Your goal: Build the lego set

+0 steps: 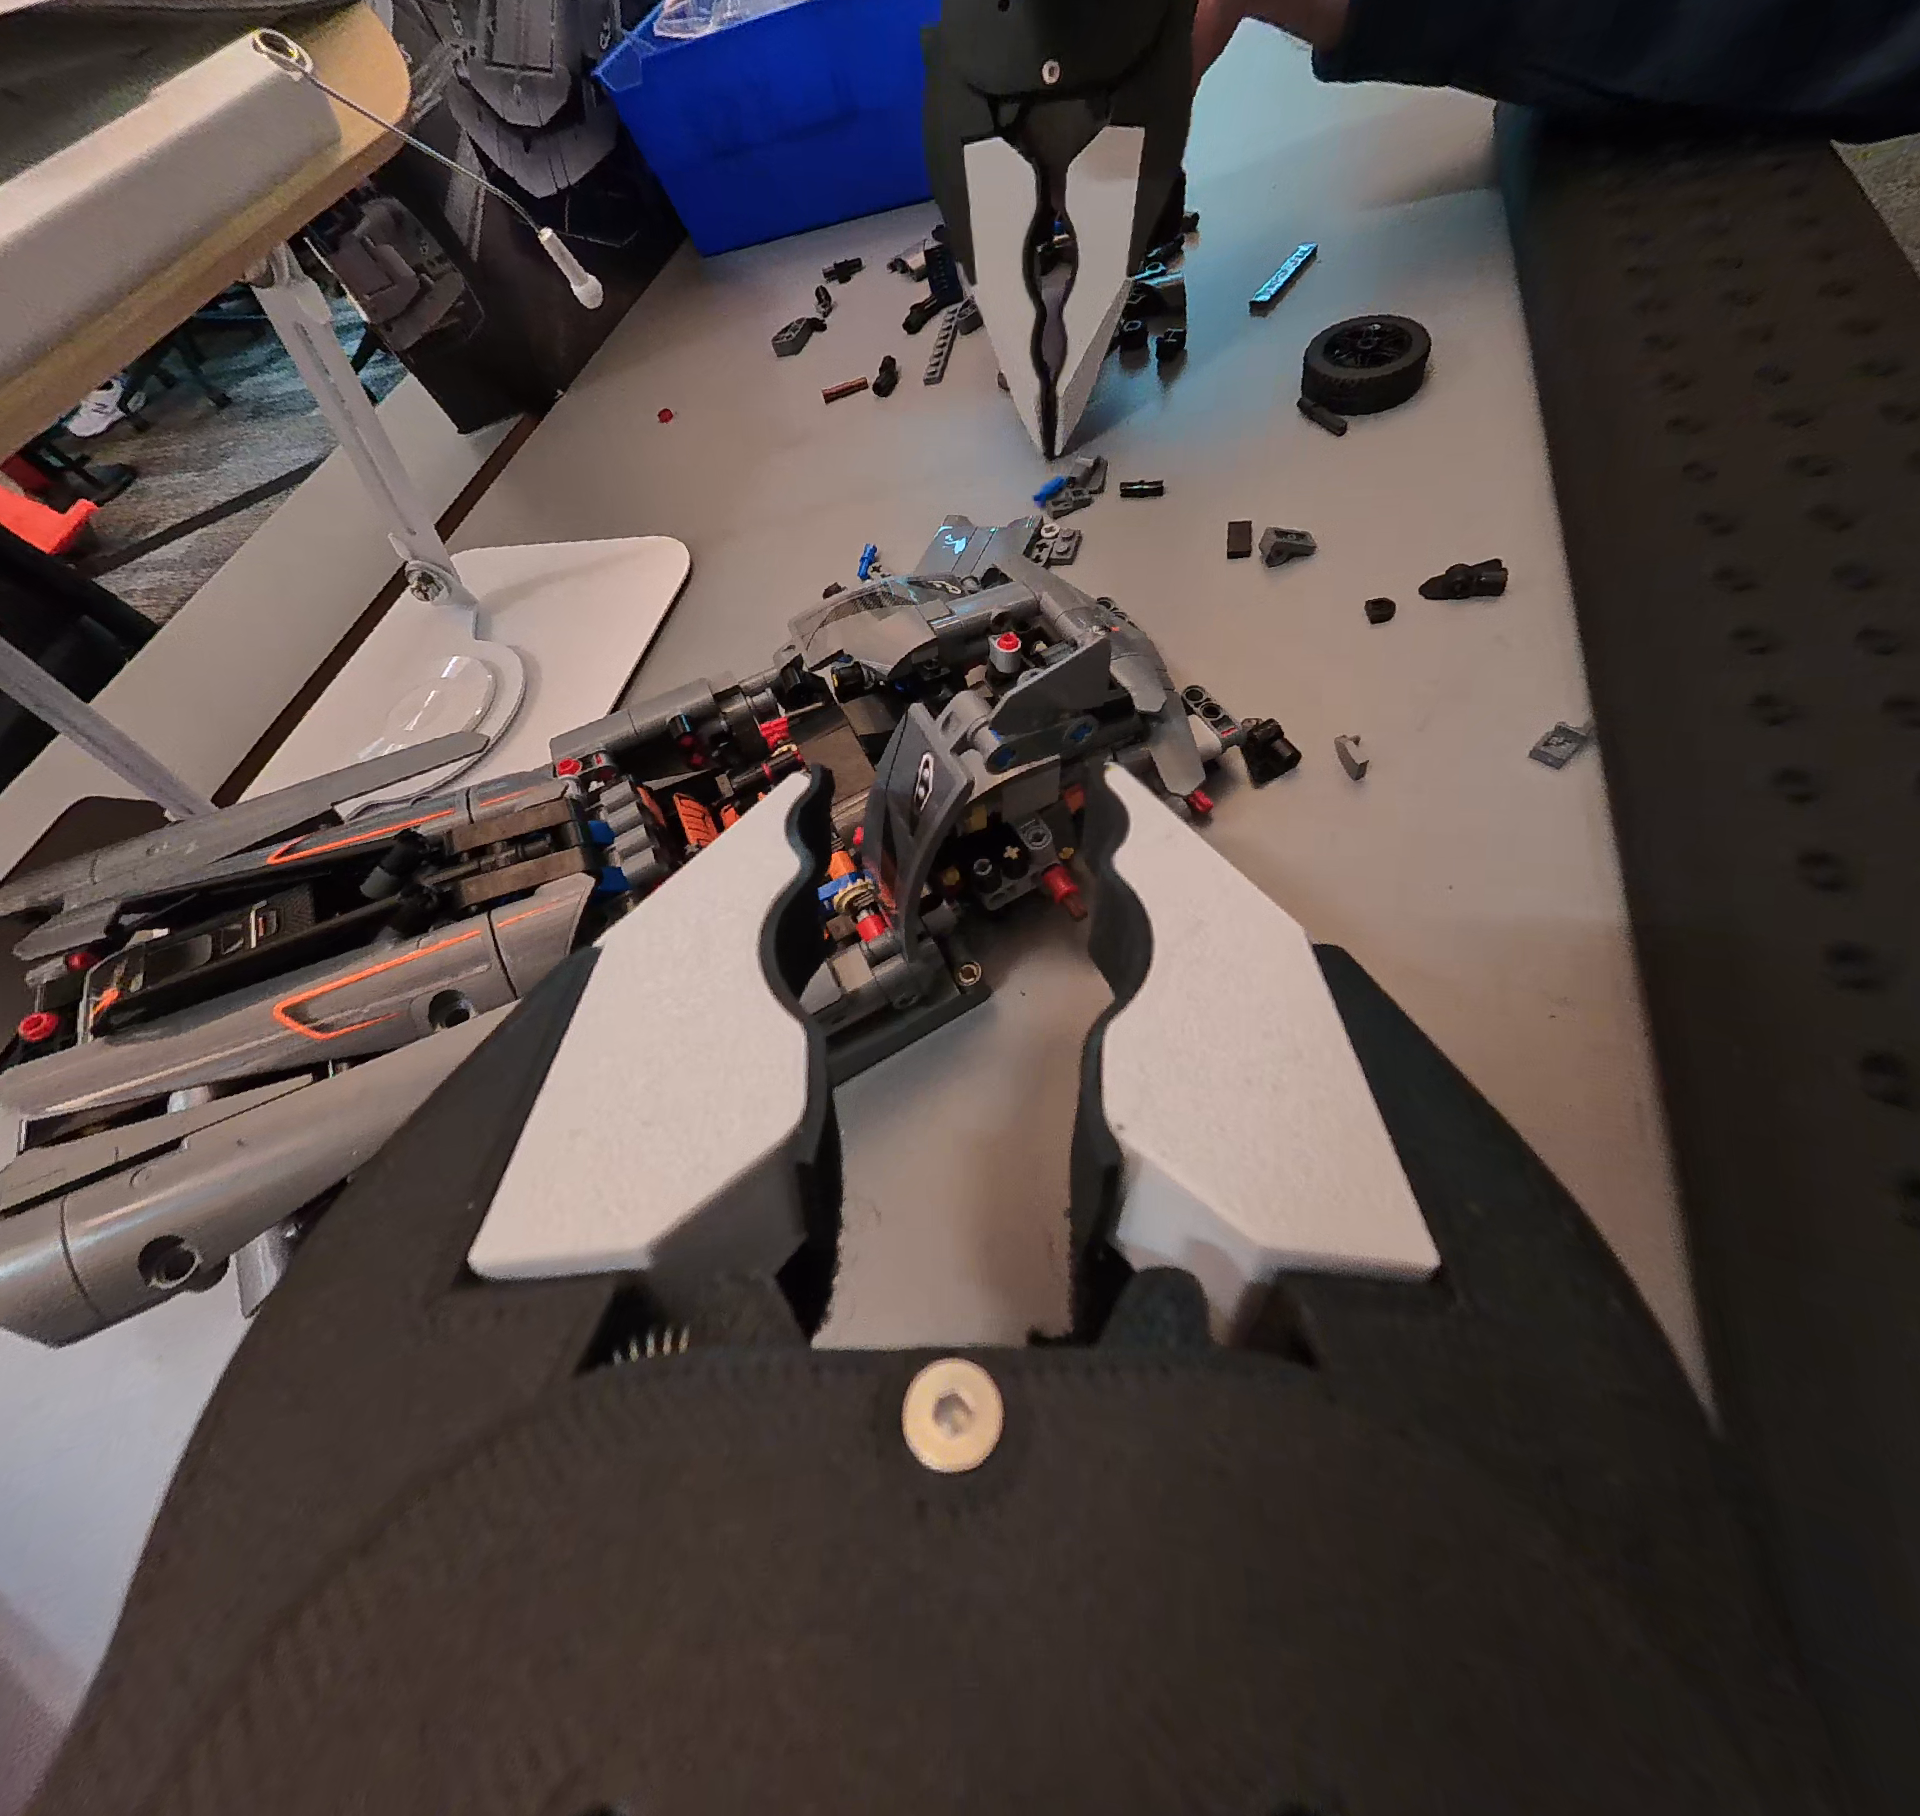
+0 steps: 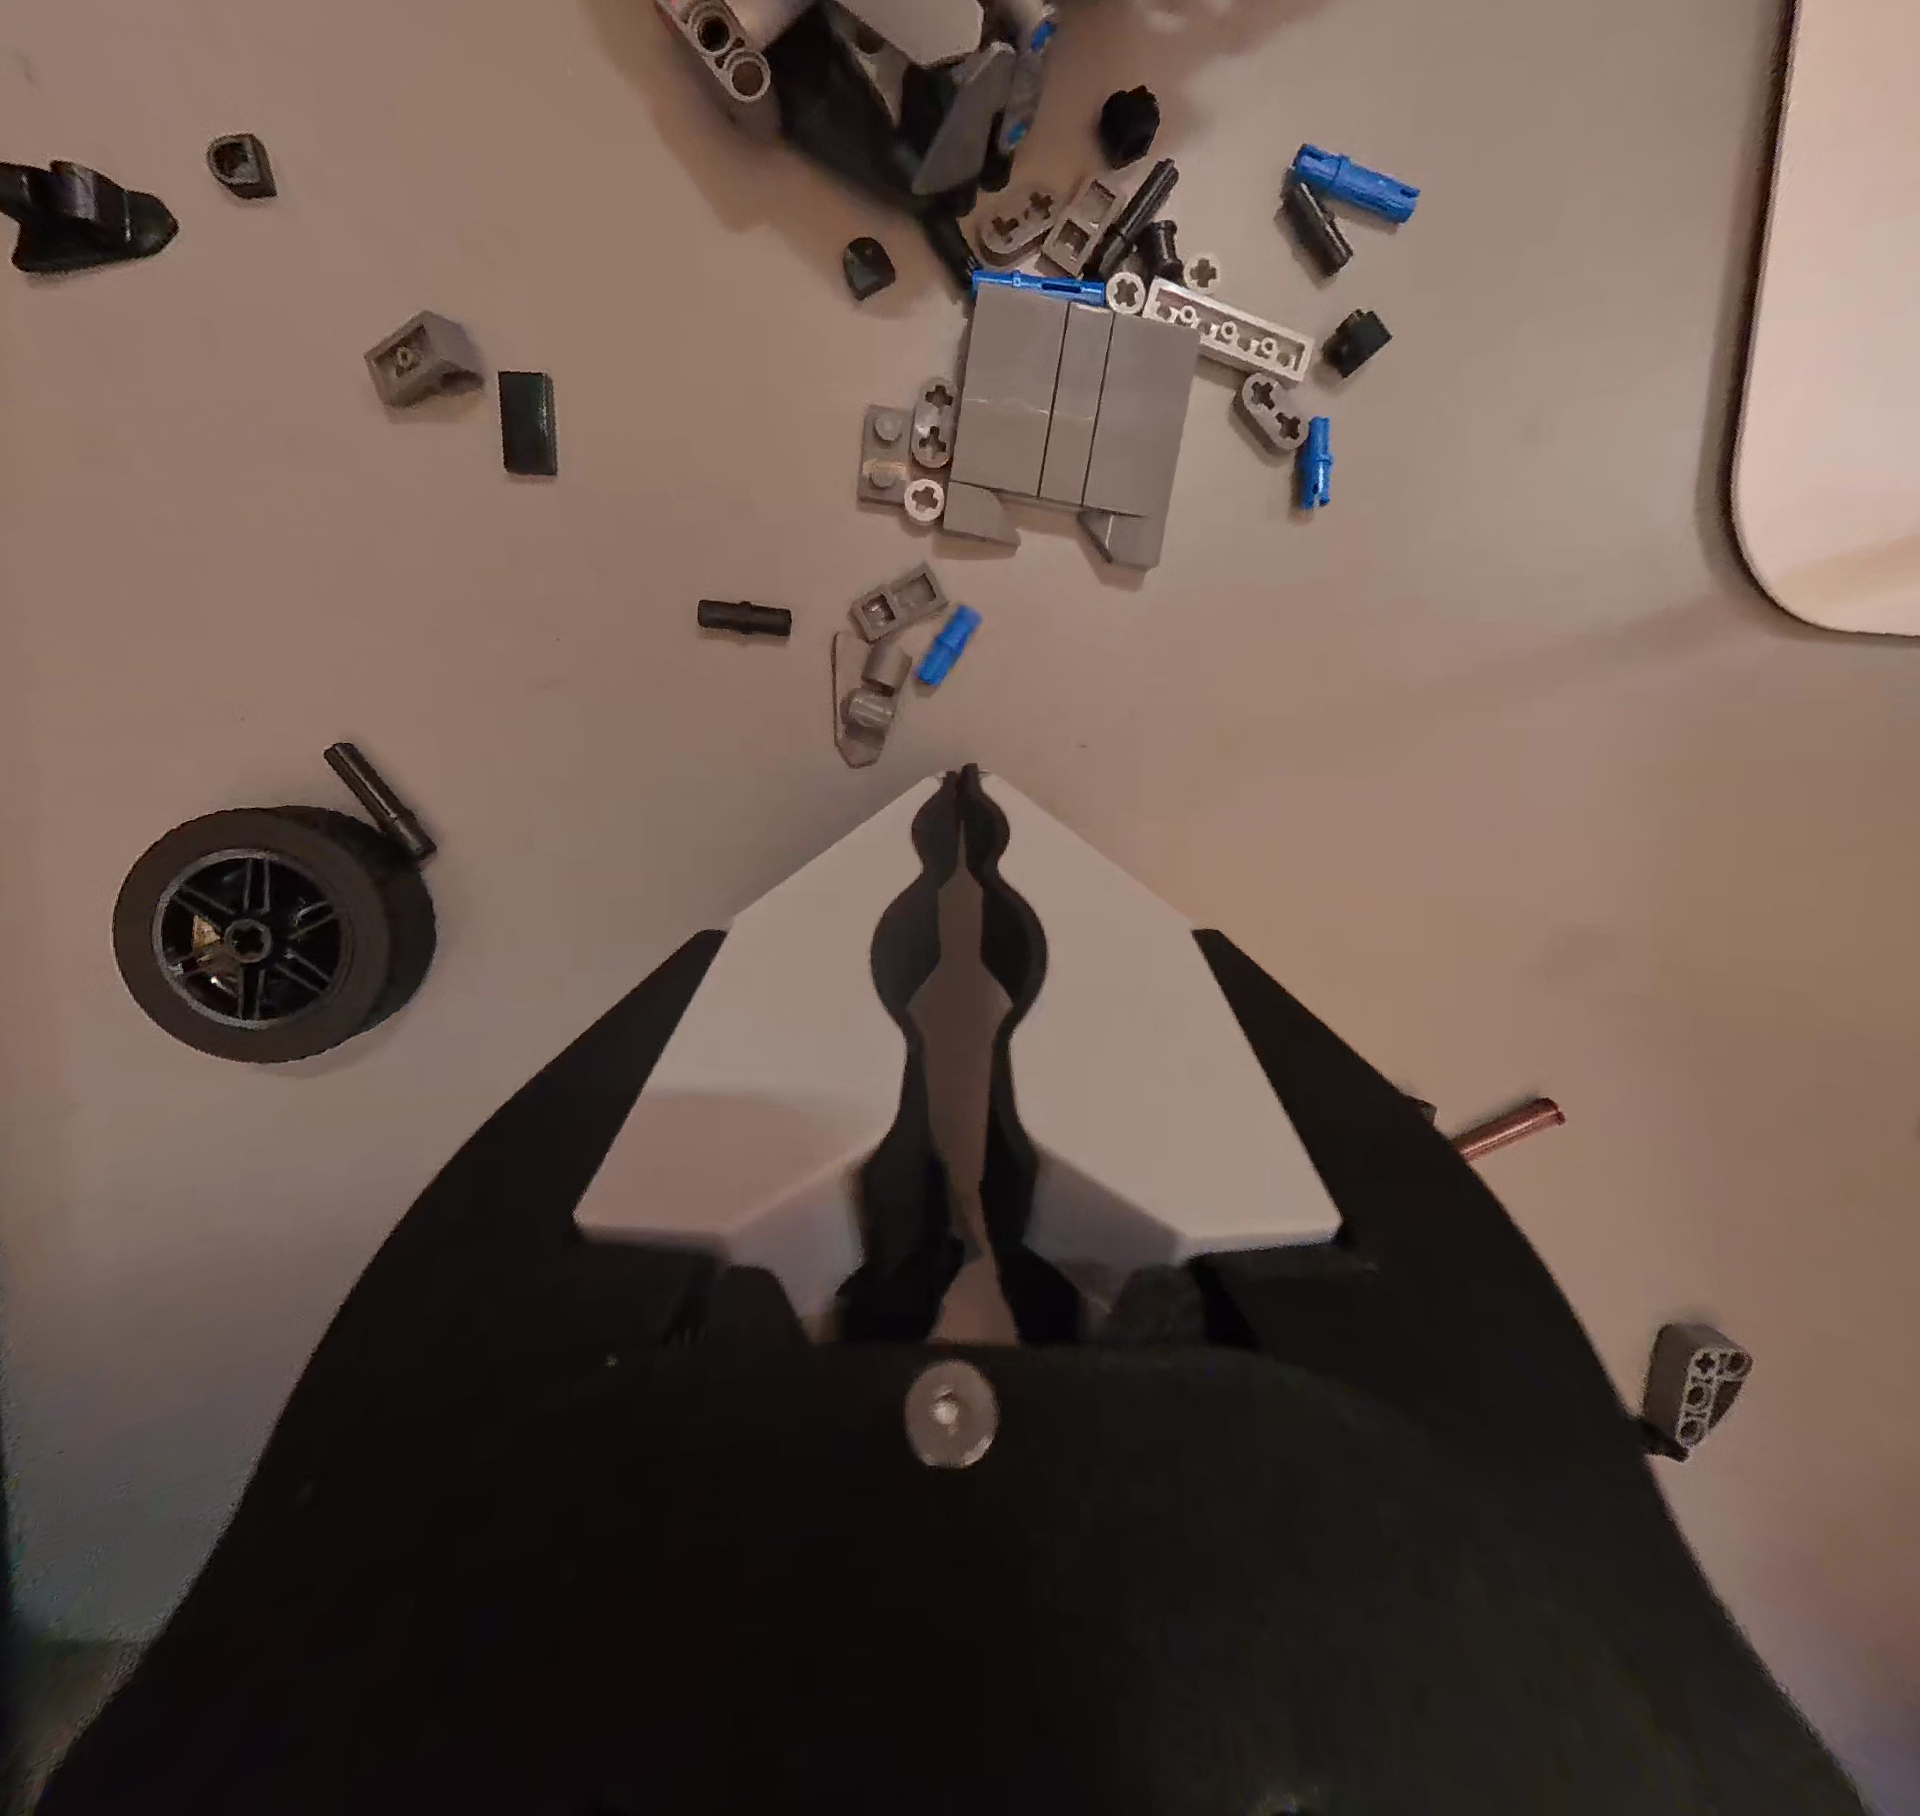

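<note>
Model (image 1: 935, 831) between parted left tongs (image 1: 961, 795)

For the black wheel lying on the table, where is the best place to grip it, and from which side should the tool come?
Probably across the tyre's outer tread. The wheel lies flat, hub up, so the right tool, now shut, should open and come down from above, avoiding the black pin touching its edge.

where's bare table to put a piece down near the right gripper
Bare table lies right of the right gripper, toward the white stand base. Another free patch sits between the wheel and the fingertips. Ahead, around the grey tiled panel, it is crowded.
</note>
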